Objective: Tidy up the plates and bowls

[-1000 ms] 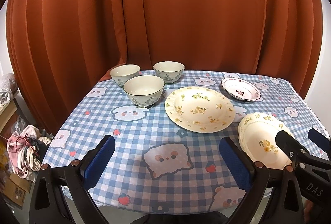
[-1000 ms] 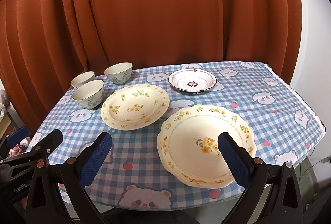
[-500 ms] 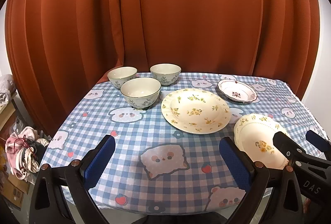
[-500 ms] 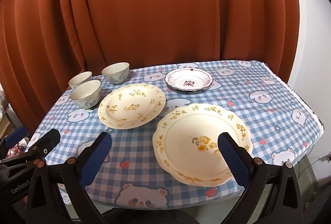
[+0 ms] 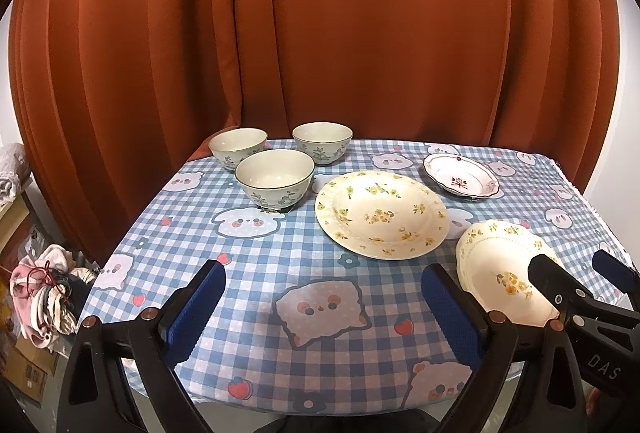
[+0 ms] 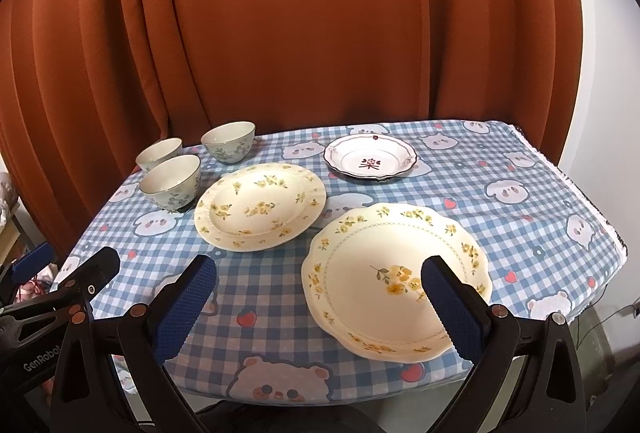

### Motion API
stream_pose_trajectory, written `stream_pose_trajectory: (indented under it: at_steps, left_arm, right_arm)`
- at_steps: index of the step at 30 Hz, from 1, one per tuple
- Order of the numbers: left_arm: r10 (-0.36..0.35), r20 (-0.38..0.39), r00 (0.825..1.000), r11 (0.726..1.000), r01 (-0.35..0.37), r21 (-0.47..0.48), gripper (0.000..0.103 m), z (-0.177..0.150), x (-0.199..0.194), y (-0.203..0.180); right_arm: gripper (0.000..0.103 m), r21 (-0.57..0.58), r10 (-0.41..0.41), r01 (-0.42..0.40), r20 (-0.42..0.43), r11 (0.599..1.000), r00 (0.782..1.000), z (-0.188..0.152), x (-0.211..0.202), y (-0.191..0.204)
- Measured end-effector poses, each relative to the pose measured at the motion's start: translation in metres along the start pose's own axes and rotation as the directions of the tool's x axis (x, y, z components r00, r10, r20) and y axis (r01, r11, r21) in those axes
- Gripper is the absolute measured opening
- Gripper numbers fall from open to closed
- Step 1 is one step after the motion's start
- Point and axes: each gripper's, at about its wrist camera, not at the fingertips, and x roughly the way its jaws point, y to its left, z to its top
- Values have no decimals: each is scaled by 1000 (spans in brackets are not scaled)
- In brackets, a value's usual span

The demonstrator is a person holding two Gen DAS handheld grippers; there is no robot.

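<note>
Three bowls [image 5: 274, 177] sit empty at the table's far left, three plates [image 6: 259, 207] bare beside them; both grippers [image 5: 322, 309] [image 6: 318, 307] gape wide, holding nothing; only the left view shows a cloth heap [image 5: 42, 293].

Both wrist views face the curtain [image 5: 320, 33] from the table's [image 6: 540, 217] near edge, sharing its whole top.
</note>
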Motion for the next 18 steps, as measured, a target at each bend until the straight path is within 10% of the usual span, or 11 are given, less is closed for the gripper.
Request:
stream_pose_trajectory:
  at_steps: [18]
  left_arm:
    - [-70,-25,997,997,71,41,97,28,20,35]
  right_arm:
    - [103,-5,-82,81,-43,997,996,12,3,46]
